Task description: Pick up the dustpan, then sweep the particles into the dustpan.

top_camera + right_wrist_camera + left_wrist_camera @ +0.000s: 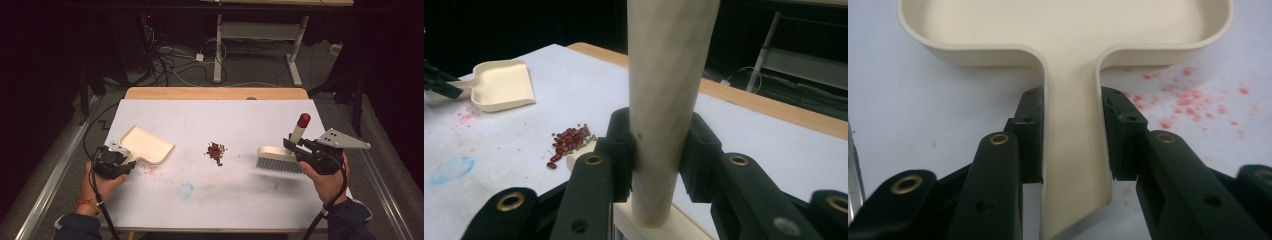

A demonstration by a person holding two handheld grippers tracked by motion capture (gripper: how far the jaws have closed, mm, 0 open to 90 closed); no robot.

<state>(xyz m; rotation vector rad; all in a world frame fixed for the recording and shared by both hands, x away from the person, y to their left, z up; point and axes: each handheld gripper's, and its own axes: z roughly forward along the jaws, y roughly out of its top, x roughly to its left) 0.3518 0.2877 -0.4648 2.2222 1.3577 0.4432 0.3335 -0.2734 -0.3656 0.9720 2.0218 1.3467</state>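
Observation:
A cream dustpan lies on the white table cover at the left; my left gripper is shut on its handle, both pads pressing its sides. At the right, a cream hand brush with grey bristles and a red-tipped handle stands on the cover. My right gripper is shut on that handle. A small heap of dark red beans lies between the two tools, and it sits left of the brush in the right gripper view.
Red stains mark the cover beside the dustpan, and a faint blue ring sits near the front edge. The table's wooden far edge borders a floor with cables and a desk frame.

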